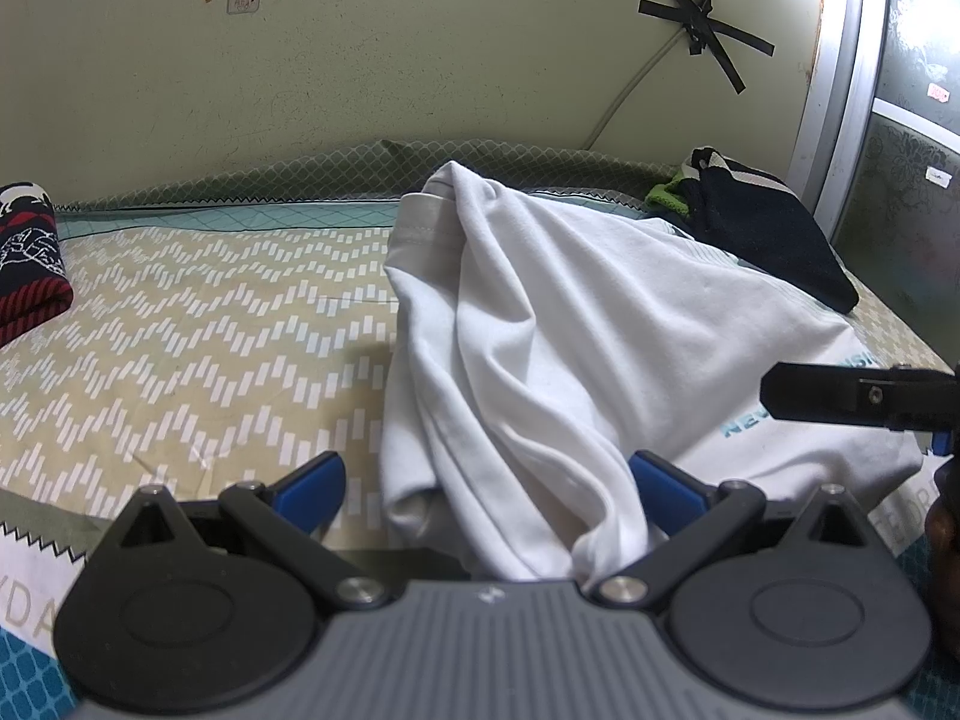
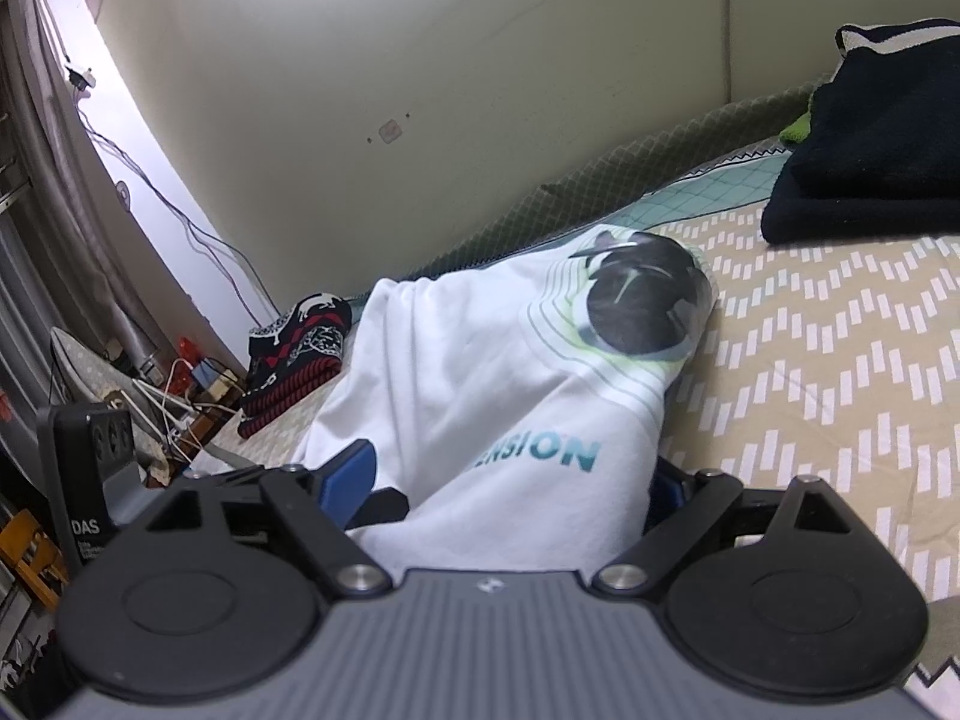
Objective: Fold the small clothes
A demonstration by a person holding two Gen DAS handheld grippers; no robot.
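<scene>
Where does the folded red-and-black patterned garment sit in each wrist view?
Left wrist: the folded red-and-black patterned garment lies at the far left edge, on the zigzag-print bedspread.
Right wrist: it lies left of centre, beyond the white printed T-shirt.
Shared landmark: the small pale sticker on the wall.

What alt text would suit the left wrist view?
A white shirt lies bunched on a patterned bedspread, draping back between the open left tongs. A dark folded garment sits behind it at right, a red-and-black one at far left, and the other tongs enter from the right.
</scene>
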